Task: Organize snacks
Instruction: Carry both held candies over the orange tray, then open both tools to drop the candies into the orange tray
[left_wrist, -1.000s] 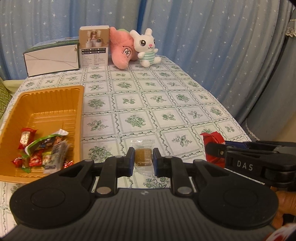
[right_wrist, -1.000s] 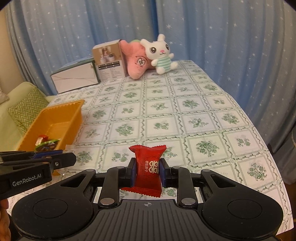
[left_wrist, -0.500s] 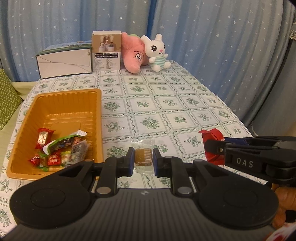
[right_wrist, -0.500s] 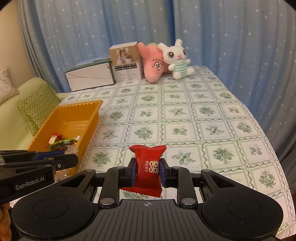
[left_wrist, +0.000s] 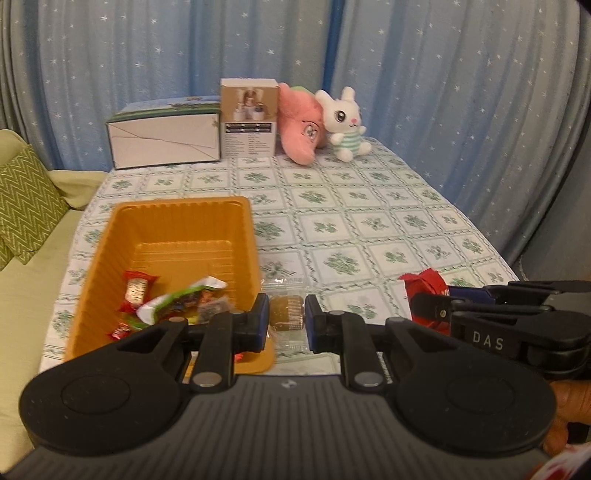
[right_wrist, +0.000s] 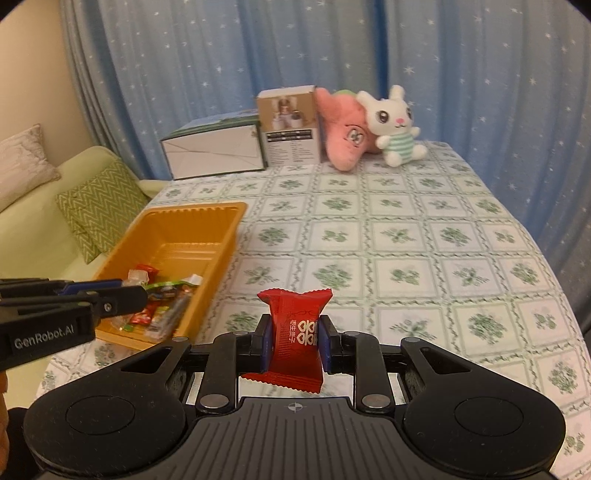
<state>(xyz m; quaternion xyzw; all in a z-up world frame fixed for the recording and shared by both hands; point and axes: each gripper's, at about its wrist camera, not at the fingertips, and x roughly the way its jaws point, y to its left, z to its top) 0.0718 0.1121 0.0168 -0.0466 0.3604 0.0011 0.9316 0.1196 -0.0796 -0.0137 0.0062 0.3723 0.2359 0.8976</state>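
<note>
Left fingers (left_wrist: 286, 319) clamped on a clear-wrapped brown cake (left_wrist: 286, 314), held just right of the orange tray (left_wrist: 177, 206) and its near corner. Better carried left until clear over the tray's wall, above the heap of wrapped snacks (left_wrist: 170, 302), then released low so nothing bounces out. Right fingers (right_wrist: 294, 341) gripping a red candy packet (right_wrist: 295, 332) upright, well right of the tray over the tabletop (right_wrist: 406, 229). Wise to follow behind the left gripper, avoiding a clash.
</note>
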